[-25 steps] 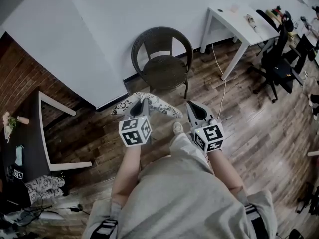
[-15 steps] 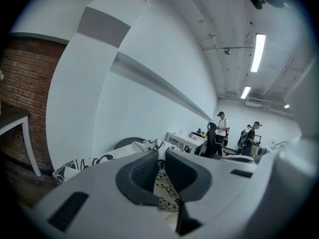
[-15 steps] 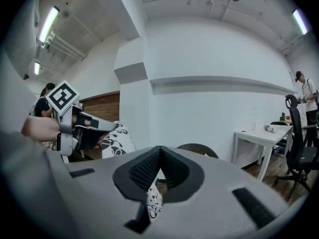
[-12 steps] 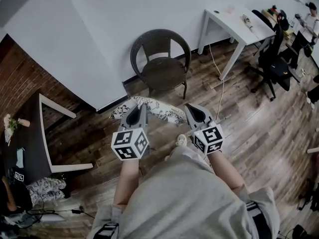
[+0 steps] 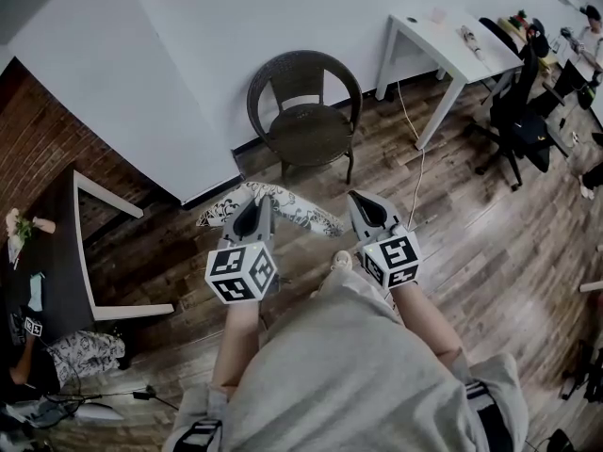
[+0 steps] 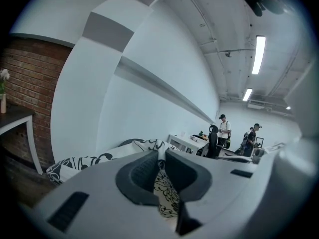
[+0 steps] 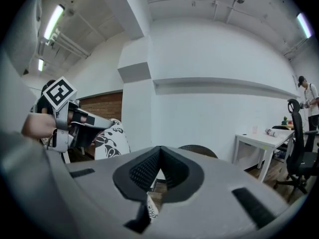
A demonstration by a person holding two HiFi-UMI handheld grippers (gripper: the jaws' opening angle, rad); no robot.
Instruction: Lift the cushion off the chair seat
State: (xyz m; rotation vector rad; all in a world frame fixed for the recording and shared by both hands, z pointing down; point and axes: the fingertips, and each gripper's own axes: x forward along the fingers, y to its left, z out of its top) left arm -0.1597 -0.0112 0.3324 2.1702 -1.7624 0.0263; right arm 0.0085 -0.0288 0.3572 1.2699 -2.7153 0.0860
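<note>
Clamping the left gripper (image 6: 159, 156) onto a fold of the black-and-white patterned cushion (image 6: 82, 162), I am pinching the fabric between jaws that are almost closed, with the cloth running down through the narrow gap. The right gripper (image 7: 159, 152) is pressing its jaws together at the tips, and a sliver of the same patterned fabric is showing low in its gap, so it is gripping the cushion's edge too. In the head view both tools are pointing forward and nearly level, side by side but apart. My forearms (image 5: 237, 342) are reaching out from my body, and each marker cube (image 5: 241, 271) is sitting close to me. The cushion is hanging in the air, draped from the left gripper across toward the right one, above the wooden floor (image 5: 471, 243). It is off the wicker chair (image 5: 306, 125), which is standing beyond it against the white wall (image 5: 188, 55).
</note>
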